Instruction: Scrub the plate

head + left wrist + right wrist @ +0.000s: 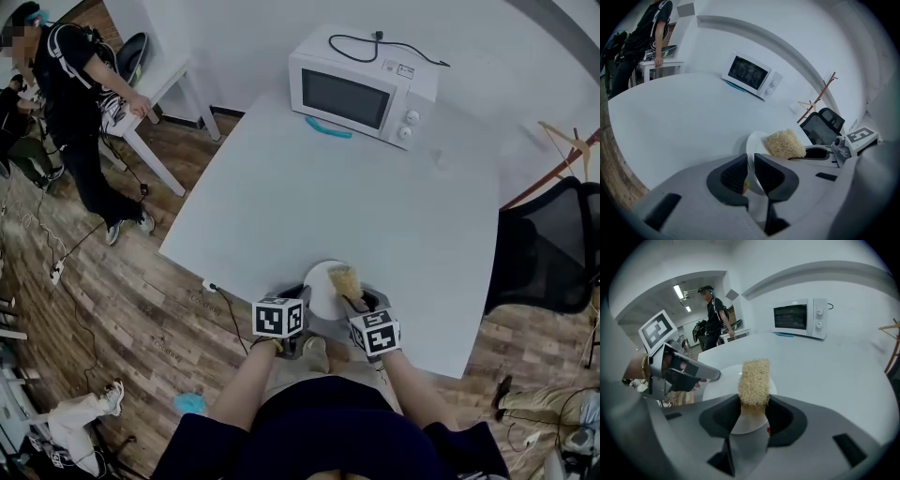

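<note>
White plate is at the table's 6 o'clock edge. The left gripper's narrow jaws pinch its rim, likely to steady it. The right gripper clamps a loofah over its face, ready to scrub.

The left claw and right claw hide the near rim of the plate in the head view. The lower end of the sponge is lost between the right claw's jaws. The chair runs off the right edge.
</note>
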`<state>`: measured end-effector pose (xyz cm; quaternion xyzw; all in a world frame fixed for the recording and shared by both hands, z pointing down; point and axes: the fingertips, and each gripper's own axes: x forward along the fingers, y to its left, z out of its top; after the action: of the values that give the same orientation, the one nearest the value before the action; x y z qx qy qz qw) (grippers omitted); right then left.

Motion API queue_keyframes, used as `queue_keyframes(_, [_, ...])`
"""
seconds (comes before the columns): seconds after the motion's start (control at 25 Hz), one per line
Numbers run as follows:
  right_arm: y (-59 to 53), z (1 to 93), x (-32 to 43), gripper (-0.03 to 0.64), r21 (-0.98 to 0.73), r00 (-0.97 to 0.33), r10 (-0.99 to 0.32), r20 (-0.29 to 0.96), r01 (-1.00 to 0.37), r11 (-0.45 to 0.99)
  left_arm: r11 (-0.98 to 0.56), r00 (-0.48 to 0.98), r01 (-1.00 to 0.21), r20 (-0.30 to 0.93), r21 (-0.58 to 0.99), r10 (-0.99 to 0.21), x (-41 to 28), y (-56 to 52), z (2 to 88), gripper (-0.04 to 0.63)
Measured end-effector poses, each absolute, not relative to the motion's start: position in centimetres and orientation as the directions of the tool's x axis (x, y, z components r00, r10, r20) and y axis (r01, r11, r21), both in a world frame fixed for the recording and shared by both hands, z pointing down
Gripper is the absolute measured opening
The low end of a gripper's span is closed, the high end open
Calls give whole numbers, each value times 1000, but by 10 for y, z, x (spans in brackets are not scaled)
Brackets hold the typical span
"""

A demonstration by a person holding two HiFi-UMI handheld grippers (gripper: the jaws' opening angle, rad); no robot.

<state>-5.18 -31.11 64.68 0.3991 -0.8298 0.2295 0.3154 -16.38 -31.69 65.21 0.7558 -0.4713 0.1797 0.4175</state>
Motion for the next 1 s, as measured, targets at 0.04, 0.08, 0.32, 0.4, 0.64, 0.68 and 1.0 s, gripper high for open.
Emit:
queue_keyframes(0.04, [-314,647,-54,169,-122,-481,-518,707,-805,580,-210,495,-860,662,465,-563,-163,-318,652,58])
queue_keyframes(0.08, [-316,647,-56,167,-113,-480,-518,708,-801,587,-211,497,-859,660,466,-564,-162,-318,653,58])
queue_keyframes(0.32, [-313,639,-85,163,-122,-525,-491,695,-760,639,-225,502,-858,657,462,-562,-161,-316,651,58])
queue_keyframes(0.4, [-309,637,-96,161,-130,-546,-476,689,-740,660,-226,500,-859,657,460,-564,-162,-317,650,57])
queue_keyframes(0.64, [-284,640,-108,154,-138,-565,-434,702,-706,695,-212,478,-870,654,445,-586,-169,-319,648,52])
queue_keyframes(0.68, [-279,639,-109,152,-157,-575,-422,701,-702,695,-210,473,-872,654,442,-590,-171,-319,647,52])
queue_keyframes(1.0, [-249,650,-96,150,-229,-600,-316,734,-658,717,-191,443,-886,651,421,-617,-180,-327,646,52])
